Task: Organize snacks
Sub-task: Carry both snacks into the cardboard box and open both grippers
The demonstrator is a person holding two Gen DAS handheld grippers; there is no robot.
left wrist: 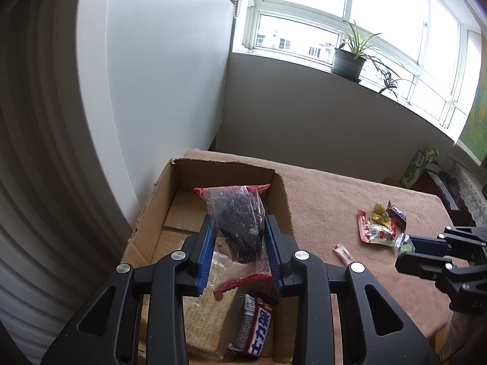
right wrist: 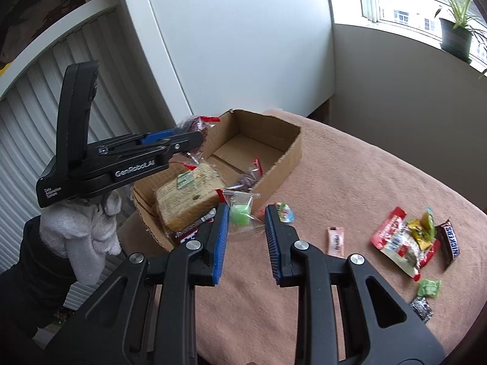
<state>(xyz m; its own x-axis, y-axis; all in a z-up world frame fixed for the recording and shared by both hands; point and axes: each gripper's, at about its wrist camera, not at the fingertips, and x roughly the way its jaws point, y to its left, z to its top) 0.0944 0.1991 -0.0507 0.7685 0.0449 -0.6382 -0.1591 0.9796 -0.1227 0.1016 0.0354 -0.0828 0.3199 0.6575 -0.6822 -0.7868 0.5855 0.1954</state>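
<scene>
The left gripper (left wrist: 239,243) pinches a clear packet of dark snacks (left wrist: 240,222) above the cardboard box (left wrist: 225,167), seemingly to drop it in, while the right gripper (right wrist: 246,223), beside the box, clasps a small green candy bag (right wrist: 240,213).

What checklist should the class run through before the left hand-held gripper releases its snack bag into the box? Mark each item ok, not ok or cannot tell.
1. Left hand-held gripper grips the clear red-edged snack bag: ok.
2. Bag is over the cardboard box: ok.
3. Box has bare floor at its far end: ok.
4. Right hand-held gripper is outside the box: ok.
5. Right one's hold on the green candy packet: cannot tell.
</scene>
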